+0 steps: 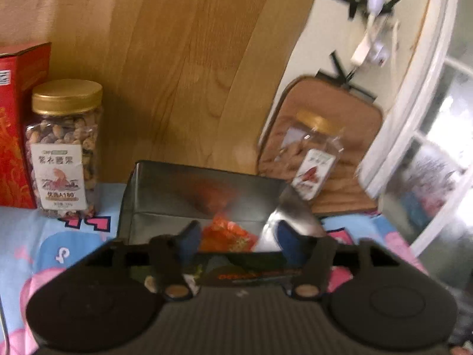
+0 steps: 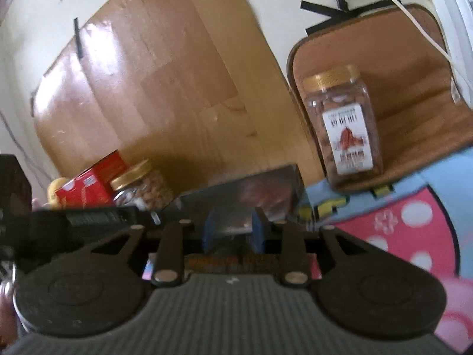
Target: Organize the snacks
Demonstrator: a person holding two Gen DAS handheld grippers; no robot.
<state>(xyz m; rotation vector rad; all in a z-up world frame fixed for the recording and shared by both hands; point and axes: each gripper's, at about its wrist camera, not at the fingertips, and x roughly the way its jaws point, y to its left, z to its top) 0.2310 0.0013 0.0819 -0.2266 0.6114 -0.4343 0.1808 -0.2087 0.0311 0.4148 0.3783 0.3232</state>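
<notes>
Both grippers stand part-open around the dark snack box (image 1: 204, 195) on the cartoon cloth (image 1: 44, 236): left gripper (image 1: 236, 236), right gripper (image 2: 233, 230). Box seemingly just placed (2 nut jars flank it); next, back away cleanly.

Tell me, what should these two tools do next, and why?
Probably swing the right tool toward the lone jar by the brown cushion. It and the left tool stand open at the dark box, gripping nothing, while the other jar already sits beside the red box.
</notes>
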